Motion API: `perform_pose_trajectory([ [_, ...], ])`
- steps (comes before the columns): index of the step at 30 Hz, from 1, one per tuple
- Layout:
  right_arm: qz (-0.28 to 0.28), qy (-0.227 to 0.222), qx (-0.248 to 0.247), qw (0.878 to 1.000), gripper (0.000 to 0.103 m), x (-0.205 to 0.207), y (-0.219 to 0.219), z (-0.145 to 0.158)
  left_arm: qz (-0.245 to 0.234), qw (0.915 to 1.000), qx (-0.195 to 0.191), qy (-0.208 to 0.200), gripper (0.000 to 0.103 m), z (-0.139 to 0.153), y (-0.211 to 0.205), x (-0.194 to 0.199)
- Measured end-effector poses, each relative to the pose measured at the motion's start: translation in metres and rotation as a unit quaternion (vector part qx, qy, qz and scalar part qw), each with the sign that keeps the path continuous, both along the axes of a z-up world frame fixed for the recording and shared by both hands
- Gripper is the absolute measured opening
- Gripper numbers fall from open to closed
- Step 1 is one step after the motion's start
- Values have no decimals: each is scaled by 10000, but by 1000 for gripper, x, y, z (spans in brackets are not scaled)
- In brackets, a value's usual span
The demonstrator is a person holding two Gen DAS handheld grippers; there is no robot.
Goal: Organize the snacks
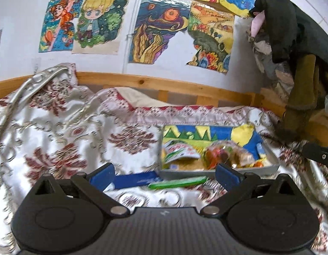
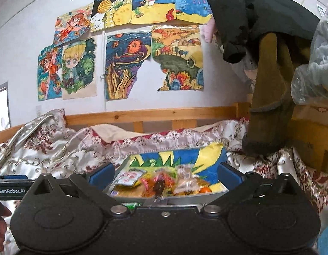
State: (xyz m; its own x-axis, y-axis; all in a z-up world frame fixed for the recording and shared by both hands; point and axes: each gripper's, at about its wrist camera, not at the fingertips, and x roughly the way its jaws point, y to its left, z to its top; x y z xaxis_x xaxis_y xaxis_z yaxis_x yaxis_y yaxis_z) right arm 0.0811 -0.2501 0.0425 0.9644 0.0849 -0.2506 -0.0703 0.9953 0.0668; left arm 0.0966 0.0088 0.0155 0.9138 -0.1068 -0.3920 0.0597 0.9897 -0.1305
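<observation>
A patterned satin bedspread (image 1: 57,131) is covering the bed, rumpled and rising in folds toward the wooden rail (image 1: 142,82) at the far side, under a wall of coloured drawings (image 1: 159,31). Dark clothes (image 1: 291,31) are hanging at the far right, crowding that corner.

On the bedspread, right of centre, a shallow box (image 1: 219,171) with a painted lining is sitting with its long side running left to right; its grey near wall is facing the grippers. Snack packets (image 2: 164,182) are lying heaped inside it, among them a white and red packet (image 1: 181,152) at the left and a clear bag of orange pieces (image 1: 225,155) beside it.

Just in front of the box's near wall, a green stick pack (image 1: 177,183) is lying on the cloth, its long axis running left to right, with a blue strip (image 1: 136,180) beside its left end.

The left gripper (image 1: 164,173) is hanging released, jaws wide, above the green pack. The right gripper (image 2: 164,175) is likewise spread wide with nothing grasped, pointing at the box. The bedspread left of the box is lying open.
</observation>
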Motion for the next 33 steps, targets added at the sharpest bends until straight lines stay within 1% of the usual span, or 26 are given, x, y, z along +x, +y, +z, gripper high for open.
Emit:
perform_pose_trajectory([
  [6,46,253,-18,9997,102,-13,8,-12,112,9996,114,242,103,-10,13,-26],
  [10,114,371,-5,9992,102,-20,13,-18,175,9987,221,434,103,-15,16,-33],
  [14,137,535,-12,9985,102,-23,17,-27,201,9977,287,573,103,-19,15,-33],
  [18,169,680,29,9975,102,-23,21,-33,164,9975,336,601,103,-22,14,-33],
  [28,245,823,33,9963,102,-19,26,-44,243,9952,523,787,103,-27,13,-26],
  [33,252,793,130,9964,102,-18,24,-48,309,9943,508,888,103,-30,15,-21],
])
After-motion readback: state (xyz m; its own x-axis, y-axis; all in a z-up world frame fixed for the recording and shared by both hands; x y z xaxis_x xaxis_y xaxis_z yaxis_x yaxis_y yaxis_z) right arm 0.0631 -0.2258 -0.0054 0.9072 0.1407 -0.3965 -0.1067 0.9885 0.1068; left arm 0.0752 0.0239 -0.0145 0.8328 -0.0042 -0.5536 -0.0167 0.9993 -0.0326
